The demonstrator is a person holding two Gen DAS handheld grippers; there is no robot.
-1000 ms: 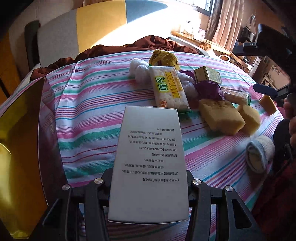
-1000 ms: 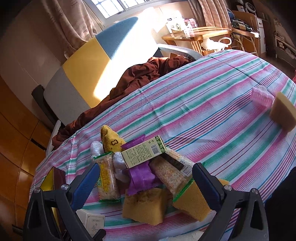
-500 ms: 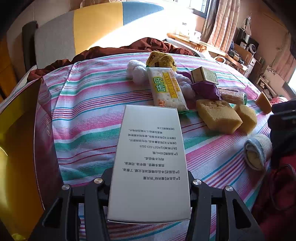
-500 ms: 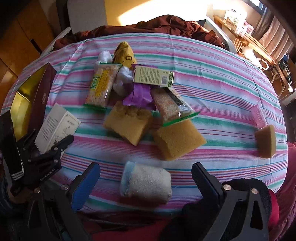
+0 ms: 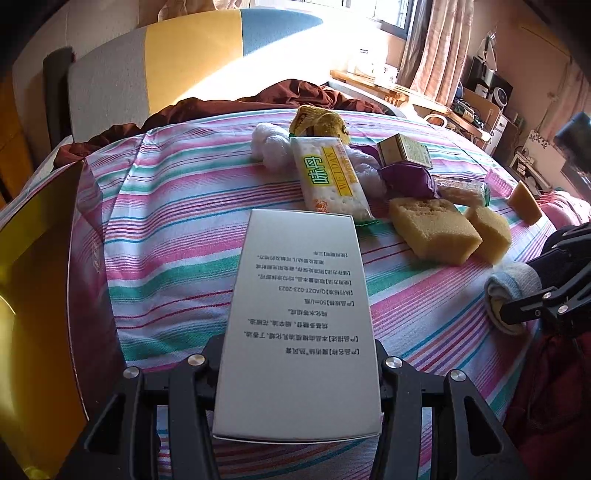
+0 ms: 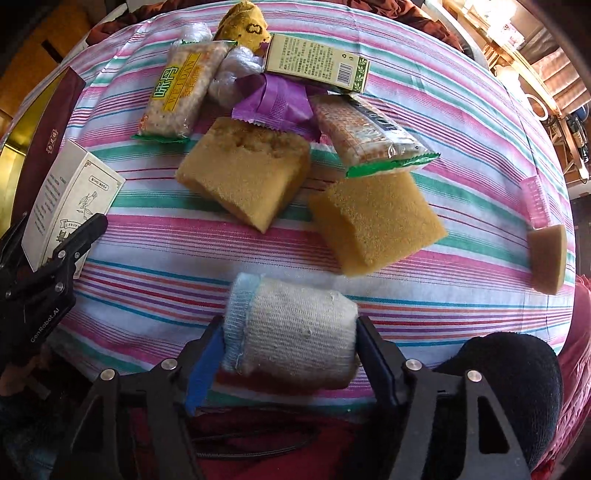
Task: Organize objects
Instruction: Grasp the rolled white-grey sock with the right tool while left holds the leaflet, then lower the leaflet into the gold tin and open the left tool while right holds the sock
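My left gripper (image 5: 299, 347) is shut on a white box with printed text (image 5: 299, 295), held above the striped cloth (image 5: 177, 229). My right gripper (image 6: 290, 343) points down at the near edge. Its jaws are closing on a rolled white sock with a blue cuff (image 6: 295, 325), and the pads meet both of its ends. The sock still rests on the cloth. In the left wrist view the right gripper (image 5: 546, 295) sits over the sock (image 5: 513, 288) at the far right. The left gripper (image 6: 66, 254) and its box (image 6: 70, 199) show at the left edge of the right wrist view.
Beyond the sock lie two large sponges (image 6: 243, 170) (image 6: 373, 221), two cracker packets (image 6: 177, 92) (image 6: 369, 129), a purple wrapper (image 6: 273, 99), a green-edged carton (image 6: 317, 62) and a yellow pouch (image 6: 243, 22). A small sponge (image 6: 546, 254) lies right. A gold-lined maroon box (image 5: 37, 277) stands open left.
The right gripper tipped downward, dropped to the near edge and narrowed its jaws around the rolled sock. The left gripper and its white box stayed put.
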